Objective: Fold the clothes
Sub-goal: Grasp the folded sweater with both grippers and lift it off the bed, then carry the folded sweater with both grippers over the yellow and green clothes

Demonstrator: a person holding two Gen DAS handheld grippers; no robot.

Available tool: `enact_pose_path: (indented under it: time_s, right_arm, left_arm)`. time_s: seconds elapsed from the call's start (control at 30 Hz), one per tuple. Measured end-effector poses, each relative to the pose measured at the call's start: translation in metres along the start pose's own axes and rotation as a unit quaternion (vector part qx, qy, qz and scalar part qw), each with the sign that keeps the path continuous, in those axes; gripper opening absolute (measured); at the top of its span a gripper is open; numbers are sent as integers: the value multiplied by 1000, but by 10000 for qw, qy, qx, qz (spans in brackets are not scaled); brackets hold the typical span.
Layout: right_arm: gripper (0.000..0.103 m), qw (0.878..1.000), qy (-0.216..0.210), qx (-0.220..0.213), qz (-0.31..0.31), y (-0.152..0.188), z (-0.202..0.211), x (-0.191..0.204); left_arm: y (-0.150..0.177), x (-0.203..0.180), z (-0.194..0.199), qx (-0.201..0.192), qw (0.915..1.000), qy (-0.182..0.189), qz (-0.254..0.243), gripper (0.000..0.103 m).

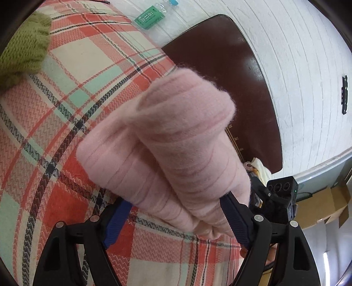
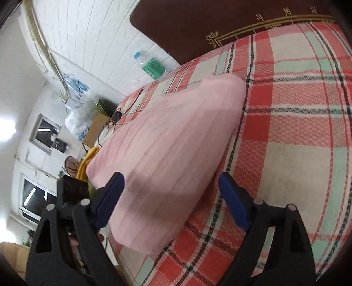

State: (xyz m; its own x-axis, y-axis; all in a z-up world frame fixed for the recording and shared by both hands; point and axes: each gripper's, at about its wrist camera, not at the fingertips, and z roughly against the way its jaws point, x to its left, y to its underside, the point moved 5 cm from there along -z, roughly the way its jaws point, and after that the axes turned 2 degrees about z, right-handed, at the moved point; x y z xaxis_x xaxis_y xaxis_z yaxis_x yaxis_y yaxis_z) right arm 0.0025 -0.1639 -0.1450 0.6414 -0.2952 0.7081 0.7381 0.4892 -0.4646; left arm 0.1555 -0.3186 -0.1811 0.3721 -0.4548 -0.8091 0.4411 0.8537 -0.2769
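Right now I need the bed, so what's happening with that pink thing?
A person is folding a pink sweater on the plaid blanket. It is already a thick bundle. Both the left tongs and right tongs stand open around it, with no clear grip. A green knit lies beside it.

Folded pink sweater (image 1: 167, 140) lies bundled on the plaid blanket (image 1: 88, 66).

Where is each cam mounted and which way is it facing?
Left wrist: on the left tool, looking forward and down at the folded pink sweater on the plaid blanket; its own blue pads show, plus the right tool.
Right wrist: on the right tool, facing the sweater from the other side; own pads show.
Shared: sweater, blanket, headboard, green packet.
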Motion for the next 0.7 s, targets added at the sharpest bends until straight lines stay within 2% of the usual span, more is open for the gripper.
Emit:
enact_pose_path:
  time_s: [0.2, 0.43, 0.5, 0.7]
  right_arm:
    - [91, 9976, -353, 112, -577, -16, -21, -14]
    - [96, 9967, -447, 186, -650, -30, -46, -10]
    - [103, 9968, -413, 265, -625, -32, -53, -7]
    - [103, 9981, -146, 518, -306, -33, -72, 2]
  left_arm:
    - [-4, 0, 1, -124, 9988, 348, 312, 85]
    - [-11, 6, -7, -180, 9957, 597, 689, 88]
    - [-13, 3, -12, -190, 9958, 597, 663, 90]
    - [-15, -7, -22, -201, 9956, 609, 682, 100]
